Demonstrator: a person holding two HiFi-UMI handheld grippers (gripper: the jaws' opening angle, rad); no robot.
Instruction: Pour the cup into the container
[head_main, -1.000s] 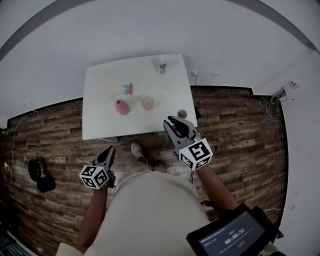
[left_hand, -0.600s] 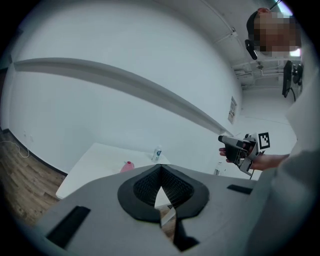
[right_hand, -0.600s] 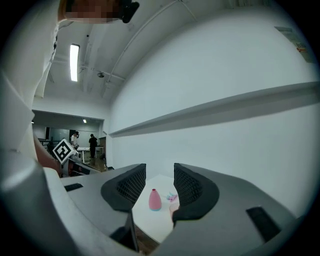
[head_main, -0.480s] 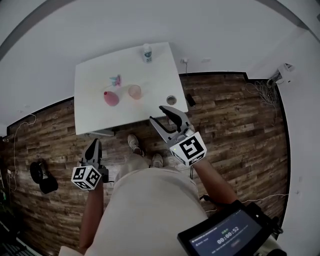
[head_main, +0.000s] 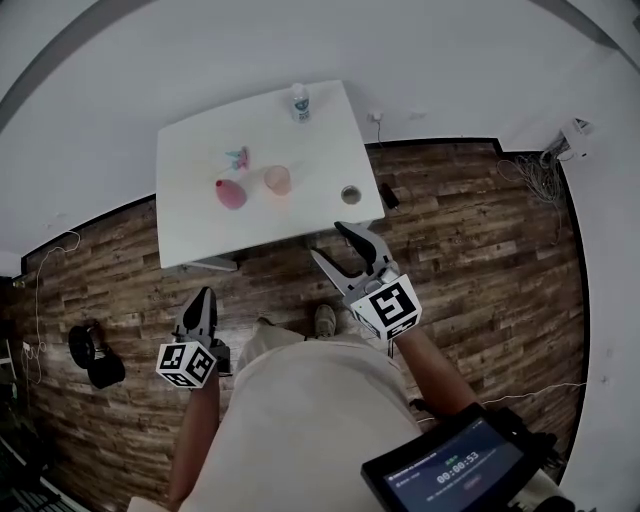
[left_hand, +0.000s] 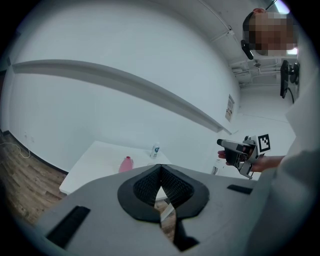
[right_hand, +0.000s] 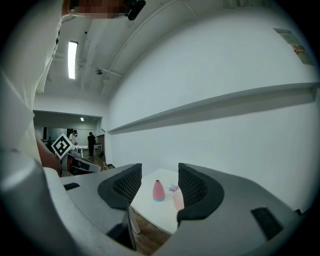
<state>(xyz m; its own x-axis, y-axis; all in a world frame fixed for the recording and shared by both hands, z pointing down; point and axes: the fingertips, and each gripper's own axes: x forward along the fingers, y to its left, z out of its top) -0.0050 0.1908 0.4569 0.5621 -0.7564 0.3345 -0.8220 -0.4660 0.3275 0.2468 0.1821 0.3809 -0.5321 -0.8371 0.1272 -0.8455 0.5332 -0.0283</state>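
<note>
In the head view, the cup, a pale translucent tumbler, is seen upright near the middle of the white bench, just beside a pink flask-shaped vessel that is taken to be the container. A small bottle stands at the far edge. Both tools are held over the wooden floor, well apart from the bench. The right tool is pointed toward the bench, and the left tool is kept low beside the person.

In the left gripper view, the jaws are pressed together with nothing between them. The pink vessel and the bottle are seen far ahead on the bench.

In the right gripper view, the jaws have just been opening and are now about half spread, with nothing held. The cup and the pink vessel are framed between them, still distant.

The cup is judged to be light, thin-walled and smooth, so it could buckle or slip under a hard squeeze. Its contents cannot be made out. A gentle hold at mid-wall, below the rim, is advised, with the cup kept upright until it is over the vessel's narrow neck.
</note>
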